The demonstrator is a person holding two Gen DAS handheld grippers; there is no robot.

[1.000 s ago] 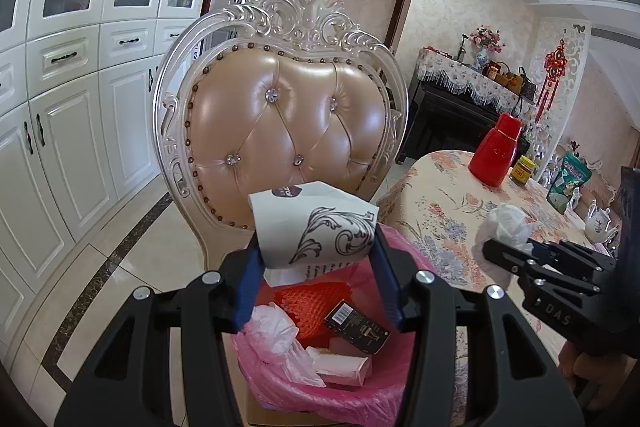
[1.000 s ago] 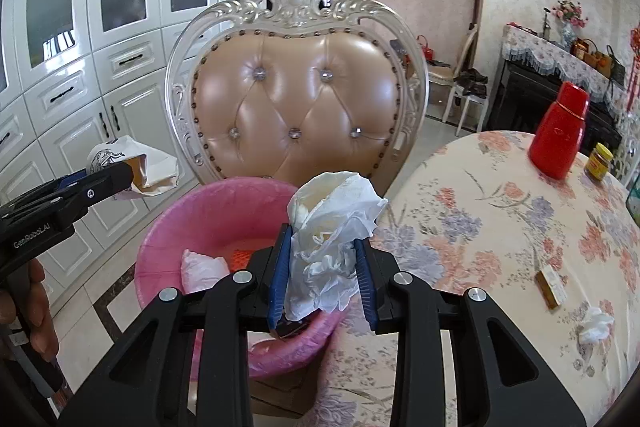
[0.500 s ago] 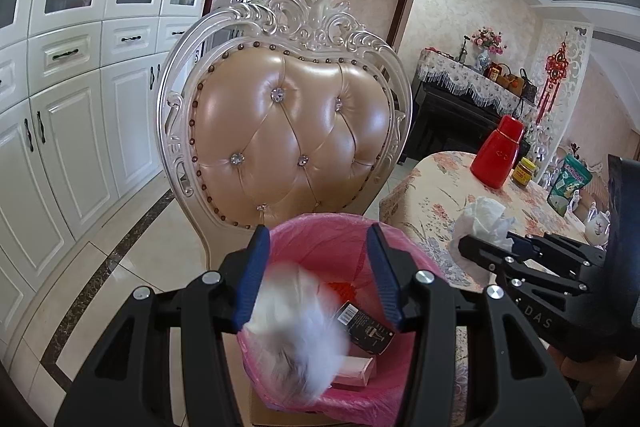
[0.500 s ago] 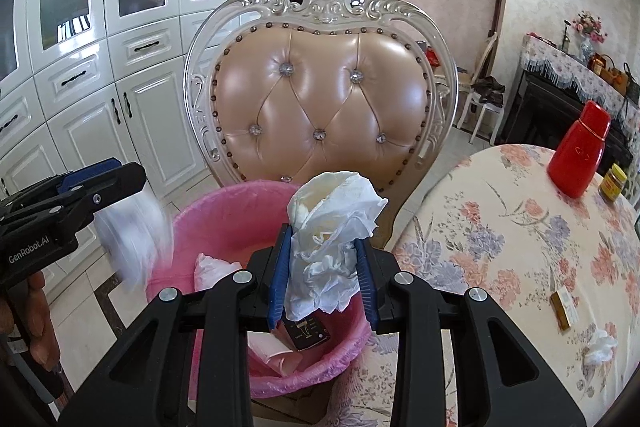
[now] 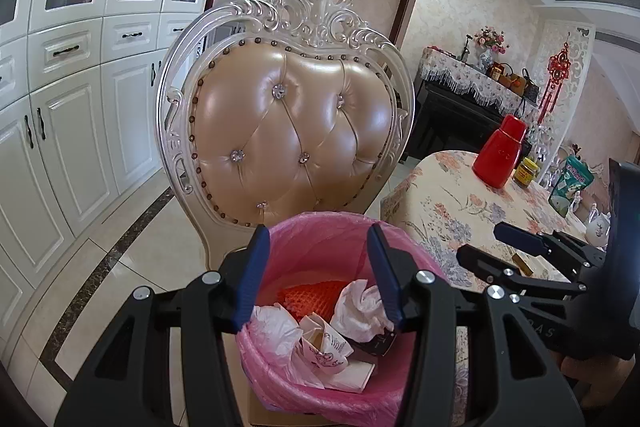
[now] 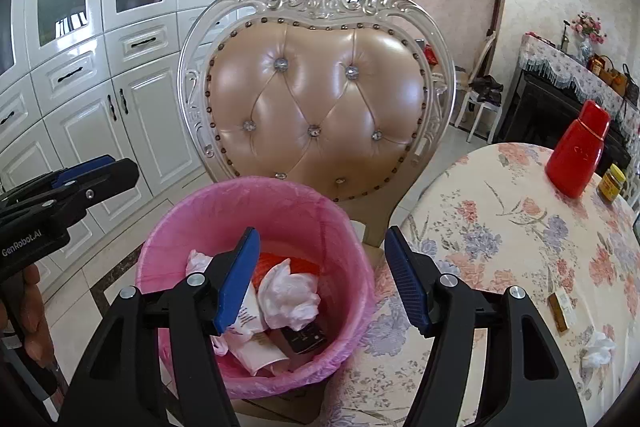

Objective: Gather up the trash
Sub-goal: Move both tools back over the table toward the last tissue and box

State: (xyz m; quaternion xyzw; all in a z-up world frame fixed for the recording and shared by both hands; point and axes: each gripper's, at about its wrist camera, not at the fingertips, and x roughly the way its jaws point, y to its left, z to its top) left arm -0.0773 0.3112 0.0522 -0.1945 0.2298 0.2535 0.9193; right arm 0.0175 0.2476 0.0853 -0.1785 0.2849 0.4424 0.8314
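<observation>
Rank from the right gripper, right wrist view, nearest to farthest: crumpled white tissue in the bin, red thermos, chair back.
1. Crumpled white tissue: just below the open right gripper, in the pink bin.
2. Chair back: straight ahead, behind the bin.
3. Red thermos: far right, on the table.

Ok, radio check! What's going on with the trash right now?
Both grippers, left and right, open, empty, over pink bin. Crumpled tissue inside. Tissue and small box wait on table. Nothing blocking.

The bin (image 6: 256,227) wears a thin, crinkled pink plastic liner holding crumpled white paper (image 6: 288,295) and an orange foam net (image 5: 316,297). The chair (image 6: 316,99) is glossy tufted leather in a pearly carved frame. A matt floral cloth (image 6: 500,227) covers the surface; the floor (image 5: 132,259) is polished tile.
</observation>
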